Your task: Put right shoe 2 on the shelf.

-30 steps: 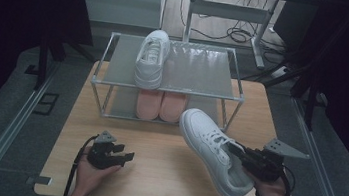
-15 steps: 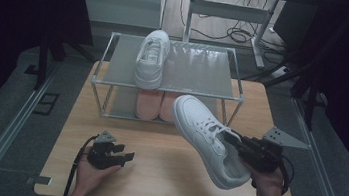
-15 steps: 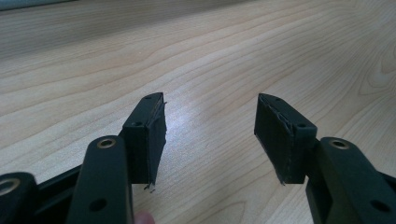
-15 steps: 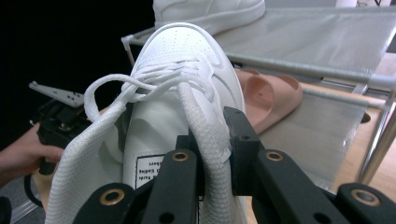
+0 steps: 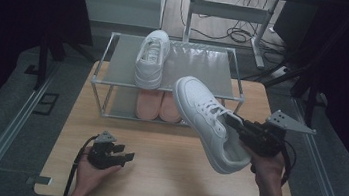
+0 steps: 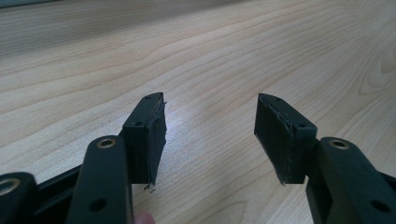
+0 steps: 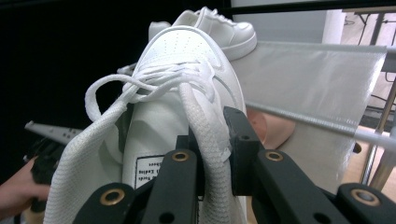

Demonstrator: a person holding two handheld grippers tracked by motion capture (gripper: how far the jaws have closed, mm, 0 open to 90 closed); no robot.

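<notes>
A white sneaker hangs in the air over the table's right half, toe aimed up toward the rack. My right gripper is shut on its tongue and collar; in the right gripper view the black jaws pinch the tongue of the sneaker at my right gripper. A second white sneaker lies on the top shelf of the metal shoe rack, also seen as the second sneaker. My left gripper rests low on the table at front left, open, with bare wood between the jaws of my left gripper.
A pair of pink shoes sits on the rack's lower shelf. The right half of the top shelf is bare mesh. The wooden table ends close in front of the hands. Desk legs and cables lie beyond the rack.
My right gripper has lifted the white sneaker up and toward the rack, its toe now overlapping the rack's front edge. The left gripper has not moved.
</notes>
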